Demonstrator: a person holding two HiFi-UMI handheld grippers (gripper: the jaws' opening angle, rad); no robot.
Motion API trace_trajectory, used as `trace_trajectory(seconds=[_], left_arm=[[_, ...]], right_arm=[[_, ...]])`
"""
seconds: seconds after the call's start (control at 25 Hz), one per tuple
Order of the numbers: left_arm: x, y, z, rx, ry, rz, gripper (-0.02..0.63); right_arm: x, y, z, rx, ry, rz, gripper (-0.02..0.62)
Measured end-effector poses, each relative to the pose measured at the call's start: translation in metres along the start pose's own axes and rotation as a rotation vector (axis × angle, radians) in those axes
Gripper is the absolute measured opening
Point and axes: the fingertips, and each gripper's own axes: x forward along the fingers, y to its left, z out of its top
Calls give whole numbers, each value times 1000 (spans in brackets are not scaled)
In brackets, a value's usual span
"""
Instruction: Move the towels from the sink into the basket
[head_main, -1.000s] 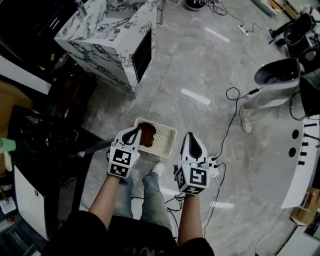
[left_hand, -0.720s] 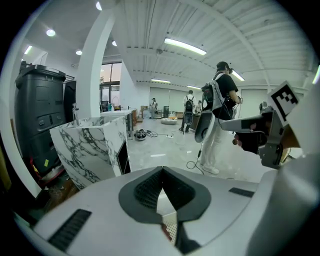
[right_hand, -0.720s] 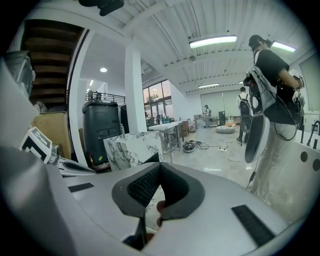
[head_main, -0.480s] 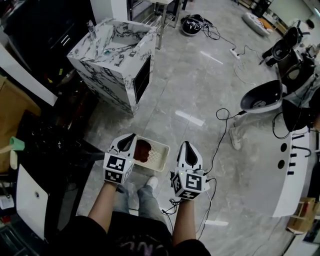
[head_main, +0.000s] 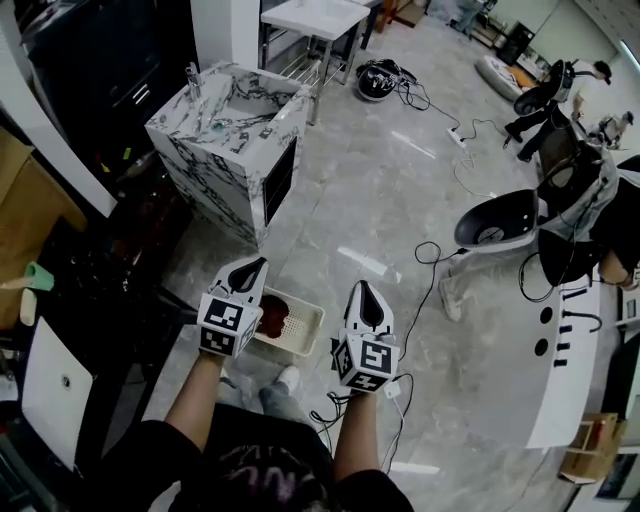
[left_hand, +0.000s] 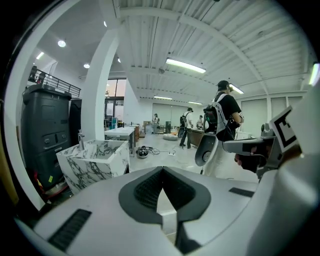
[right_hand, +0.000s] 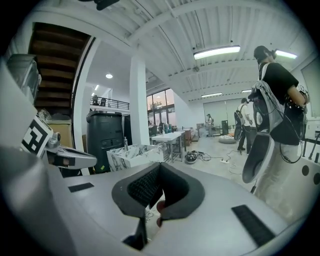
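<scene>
Judging from how things lie, the task looks largely done: one dark red towel (head_main: 272, 312) is bunched in the near-left part of the pale basket (head_main: 308, 330), which stands on the floor (head_main: 400, 220) just in front of my feet. The rest of the basket shows bare perforated bottom, so I count only that single towel in it. The marble sink (head_main: 210, 160) stands well apart, further ahead and to the left. Its basin shows only veined stone from here, and it is too small in view for me to say whether any towel is left inside. If one is, that would be what remains to fetch. My left gripper (head_main: 250, 272) hangs over the basket's left edge with its fingers closed together and nothing between them. My right gripper (head_main: 362, 298) is just beside the basket's right rim, its fingers likewise pressed together at the tips and empty; a sliver of red shows through the gap below them, which is the towel lying far below.
</scene>
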Motion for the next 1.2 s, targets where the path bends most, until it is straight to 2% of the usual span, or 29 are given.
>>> trace_trajectory(seconds=[0.48, 0.68, 1.2], left_arm=[[-20, -2, 70, 16, -110, 21, 15], [-25, 1, 86, 5, -150, 42, 15], [-44, 5, 109, 31, -195, 67, 15]], right_arm=[[-10, -13, 56, -30, -85, 16, 14], [-12, -12, 72, -78, -109, 30, 14], [-13, -6, 94, -73, -153, 62, 14]])
